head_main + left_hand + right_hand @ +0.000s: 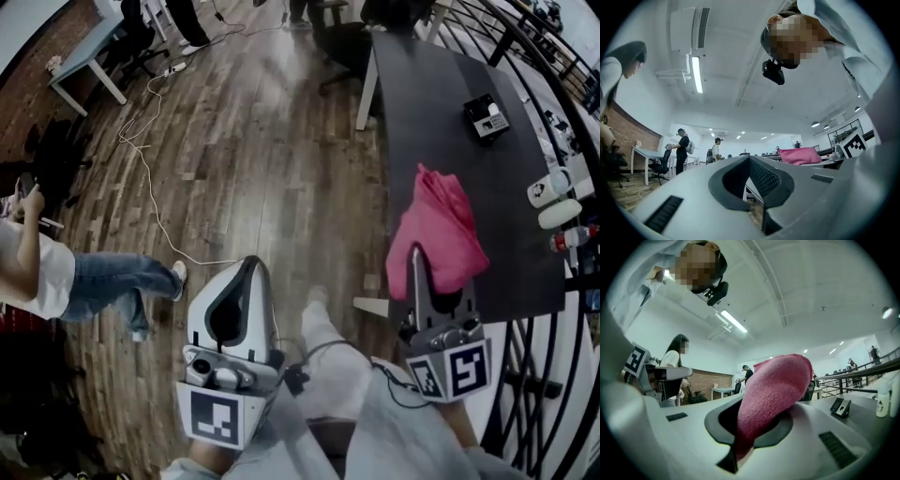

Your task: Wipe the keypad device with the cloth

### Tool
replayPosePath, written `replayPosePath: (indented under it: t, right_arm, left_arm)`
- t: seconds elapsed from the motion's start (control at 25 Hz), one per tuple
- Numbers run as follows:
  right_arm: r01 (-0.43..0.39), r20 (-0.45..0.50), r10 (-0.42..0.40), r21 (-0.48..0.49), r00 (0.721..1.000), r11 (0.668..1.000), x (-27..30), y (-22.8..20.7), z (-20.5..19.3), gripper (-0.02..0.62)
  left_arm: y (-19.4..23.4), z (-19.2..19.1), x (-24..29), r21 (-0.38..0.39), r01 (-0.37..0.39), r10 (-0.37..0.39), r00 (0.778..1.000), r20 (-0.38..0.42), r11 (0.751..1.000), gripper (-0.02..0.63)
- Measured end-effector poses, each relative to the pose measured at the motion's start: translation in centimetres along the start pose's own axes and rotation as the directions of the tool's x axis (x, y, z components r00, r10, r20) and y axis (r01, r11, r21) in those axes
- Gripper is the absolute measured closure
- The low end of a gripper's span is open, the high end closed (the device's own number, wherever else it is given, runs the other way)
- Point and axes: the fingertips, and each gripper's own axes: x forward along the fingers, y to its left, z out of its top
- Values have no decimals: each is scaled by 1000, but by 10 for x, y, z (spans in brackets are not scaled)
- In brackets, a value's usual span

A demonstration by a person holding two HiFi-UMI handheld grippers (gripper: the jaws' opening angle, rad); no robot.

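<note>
The right gripper (415,258) is clamped on the pink cloth (436,230) - in the right gripper view the jaws are pinched together on a fold of it, and the rest of the cloth (774,383) bulges up and over them. From the head view most of the cloth lies heaped on the near part of the dark table (427,103), with one edge hanging over the table's side.

The left gripper (248,267) hangs over the wooden floor (234,169), well to the left of the table. Its jaws seem to meet at the tips with nothing between them, though the left gripper view shows a thin sliver of floor lower down - so the closure may not be complete.

The keypad device (487,119) sits on the far part of the table, well apart from the cloth and both grippers.
</note>
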Motion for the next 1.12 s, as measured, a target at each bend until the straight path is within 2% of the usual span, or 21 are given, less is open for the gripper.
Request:
replayPosePath:
  t: [0.08,0.36,0.56,0.72,0.96,1.12]
  right_arm:
    - [2,5,-2,22,1000,1000,25,-10,1,566]
    - [57,5,-57,11,998,998,91,-58,8,566]
    - [88,22,-88,2,996,996,112,-82,17,566]
    - [144,40,-144,-3,989,990,115,-100,23,566]
    - [257,54,-255,-33,965,966,99,-138,25,566]
    - [375,56,-373,-23,926,927,85,-165,23,566]
  left_arm:
    - [8,-1,25,6,25,-25,1000,-1,1000,598]
    - [32,-1,112,0,83,-83,996,23,997,598]
    - [38,0,150,-17,104,-103,994,41,994,598]
    - [37,6,176,-5,145,-145,988,61,989,598]
    - [13,7,217,13,249,-250,965,75,968,598]
    - [-6,1,254,-15,344,-342,936,86,939,598]
